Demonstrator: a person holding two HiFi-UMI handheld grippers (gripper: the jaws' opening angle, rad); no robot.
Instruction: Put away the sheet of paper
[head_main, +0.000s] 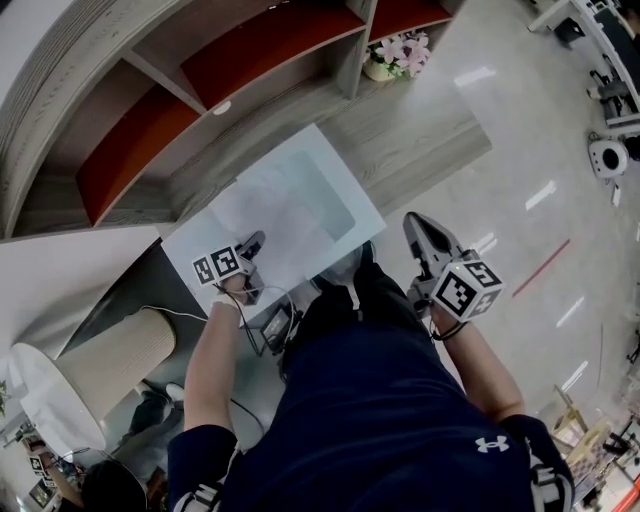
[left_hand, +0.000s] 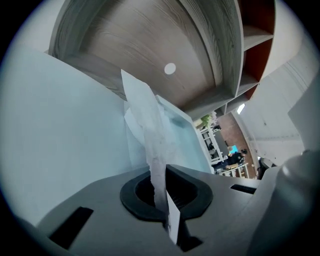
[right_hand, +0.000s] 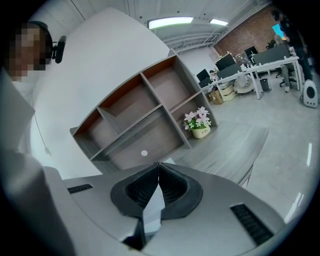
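Note:
In the head view a white sheet of paper (head_main: 262, 228) hangs in the air in front of the wooden shelf, with a pale blue see-through sleeve (head_main: 318, 192) against it. My left gripper (head_main: 252, 243) is shut on the sheet's near left edge. In the left gripper view the paper (left_hand: 150, 130) runs edge-on up from between the shut pads of the left gripper (left_hand: 162, 202), and the blue sleeve (left_hand: 60, 130) fills the left. My right gripper (head_main: 412, 222) floats just right of the sheet's corner, apart from it. Its jaws meet at the tips of the right gripper (right_hand: 159, 167).
A grey wooden shelf unit (head_main: 250, 50) with red-backed compartments stands ahead, a low wooden top (head_main: 420, 140) in front of it. A pot of pink flowers (head_main: 395, 58) sits at its far end. A ribbed beige cylinder (head_main: 115, 360) stands at the lower left.

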